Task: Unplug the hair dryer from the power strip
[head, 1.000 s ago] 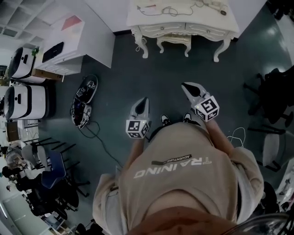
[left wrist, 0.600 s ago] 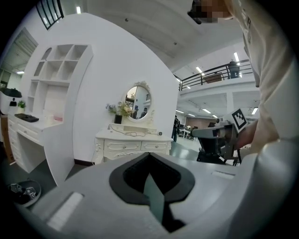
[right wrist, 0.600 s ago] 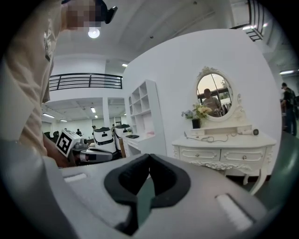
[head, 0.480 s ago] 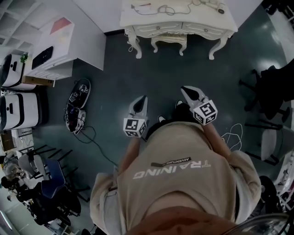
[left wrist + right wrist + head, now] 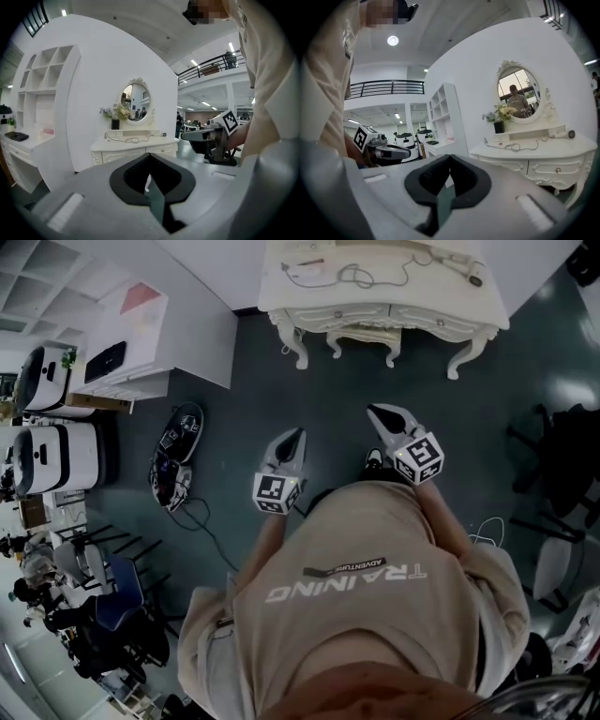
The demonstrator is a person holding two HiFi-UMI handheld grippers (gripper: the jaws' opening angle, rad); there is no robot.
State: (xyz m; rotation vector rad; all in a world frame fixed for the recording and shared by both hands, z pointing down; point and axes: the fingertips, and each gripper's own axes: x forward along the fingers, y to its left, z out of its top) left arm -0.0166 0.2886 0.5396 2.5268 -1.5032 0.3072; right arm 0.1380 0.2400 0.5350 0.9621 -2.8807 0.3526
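A white dressing table (image 5: pixel 375 310) stands across the floor by the far wall, well away from both grippers. On its right end lies the hair dryer (image 5: pixel 472 276), small in every view. Its dark cable (image 5: pixel 352 276) runs left in loops to what looks like a white power strip (image 5: pixel 302 270). The right gripper view shows the hair dryer (image 5: pixel 567 135) and cable (image 5: pixel 513 147) on the tabletop. My left gripper (image 5: pixel 292 441) and right gripper (image 5: pixel 379 414) are held in front of the person's chest, both shut with nothing in them. Neither is near the table.
A white cabinet (image 5: pixel 141 324) stands at the left wall, with white machines (image 5: pixel 56 446) beside it. A black device with cables (image 5: pixel 173 460) lies on the dark floor to the left. Dark chairs (image 5: pixel 567 451) stand at the right and several more at the lower left.
The head view has swayed a little left, then right. Both grippers stay raised and shut in front of the person.
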